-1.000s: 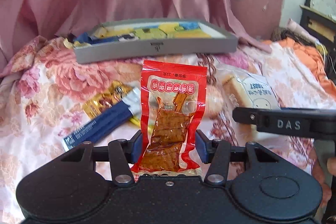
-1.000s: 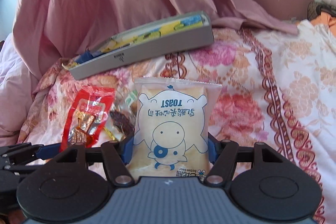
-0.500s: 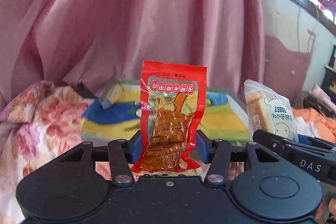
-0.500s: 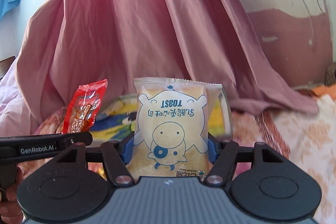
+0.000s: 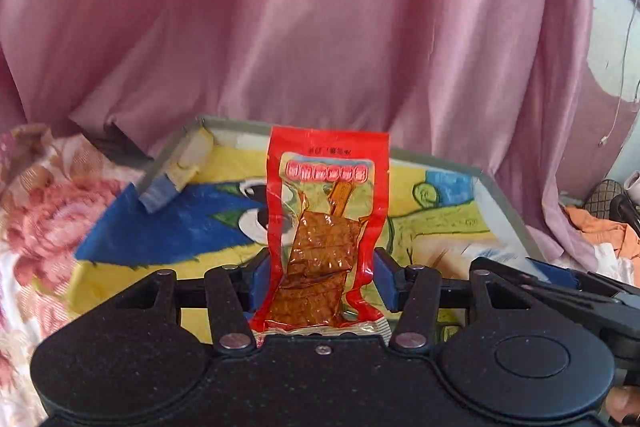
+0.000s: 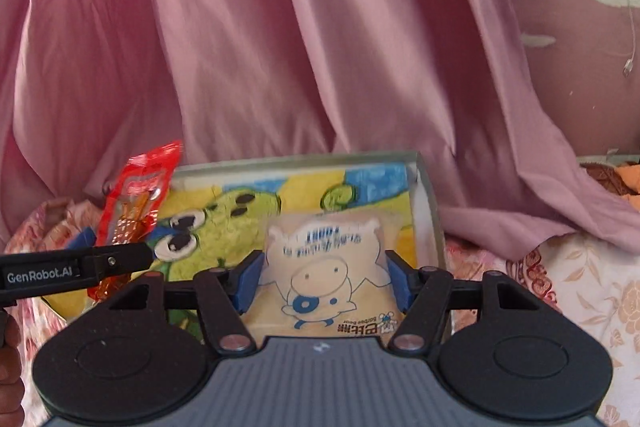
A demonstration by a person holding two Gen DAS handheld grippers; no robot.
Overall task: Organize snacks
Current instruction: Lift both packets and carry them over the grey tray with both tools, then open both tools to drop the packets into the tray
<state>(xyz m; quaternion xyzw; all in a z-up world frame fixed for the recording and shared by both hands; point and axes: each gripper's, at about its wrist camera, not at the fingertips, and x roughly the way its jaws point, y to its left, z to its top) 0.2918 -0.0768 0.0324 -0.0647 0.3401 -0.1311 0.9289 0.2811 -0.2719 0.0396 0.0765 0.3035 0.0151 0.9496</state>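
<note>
- "GenRobot.AI" in white letters on the black side of the left gripper (image 6: 120, 247), at the left edge of the right wrist view.
- The toast packet (image 6: 326, 275), lower centre of that view, carries upside-down print, too blurred to read.
- The red snack packet (image 5: 328, 227), centre of the left wrist view, has a pink band of characters, illegible.

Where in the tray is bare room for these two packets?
Tray floor is mostly bare: the blue print between its left wall and the red packet, the green print left of the toast packet. Crowded only at its left corner.
</note>
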